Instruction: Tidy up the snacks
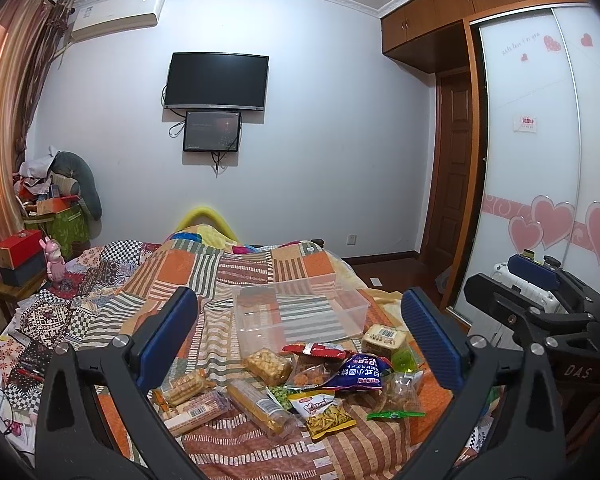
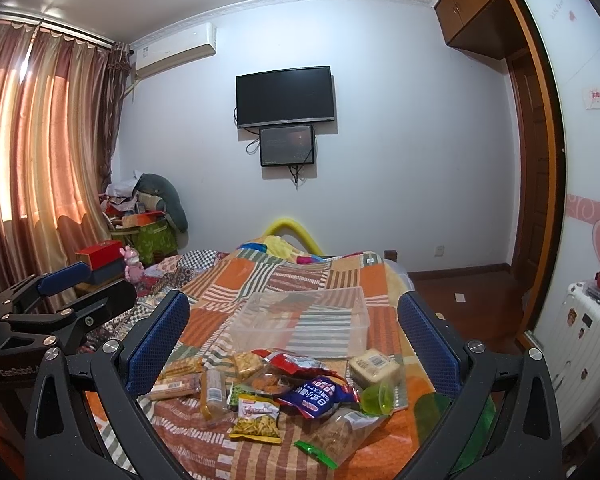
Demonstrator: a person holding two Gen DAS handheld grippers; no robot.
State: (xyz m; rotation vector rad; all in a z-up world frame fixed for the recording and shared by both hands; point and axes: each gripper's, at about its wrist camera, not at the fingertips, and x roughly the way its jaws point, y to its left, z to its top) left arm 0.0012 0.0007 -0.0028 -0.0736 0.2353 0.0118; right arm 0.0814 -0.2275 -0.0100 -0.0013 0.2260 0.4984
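Several snack packets lie in a heap on the patchwork bedspread (image 1: 204, 280), among them a blue bag (image 1: 360, 372), a yellow bag (image 1: 328, 414), a red packet (image 1: 320, 350) and a tan box (image 1: 384, 338). An empty clear plastic bin (image 1: 300, 316) sits just behind the heap; it also shows in the right wrist view (image 2: 304, 320). My left gripper (image 1: 300, 340) is open and empty above the snacks. My right gripper (image 2: 294, 344) is open and empty, and shows at the right of the left wrist view (image 1: 536, 288). The blue bag (image 2: 320, 394) and yellow bag (image 2: 258, 418) lie between its fingers.
A wardrobe with heart-printed sliding doors (image 1: 540, 160) stands on the right, with a white suitcase (image 2: 588, 344) at its foot. Boxes and a pink toy (image 1: 54, 260) clutter the left bedside. A TV (image 1: 216, 80) hangs on the far wall. Curtains (image 2: 40, 140) hang left.
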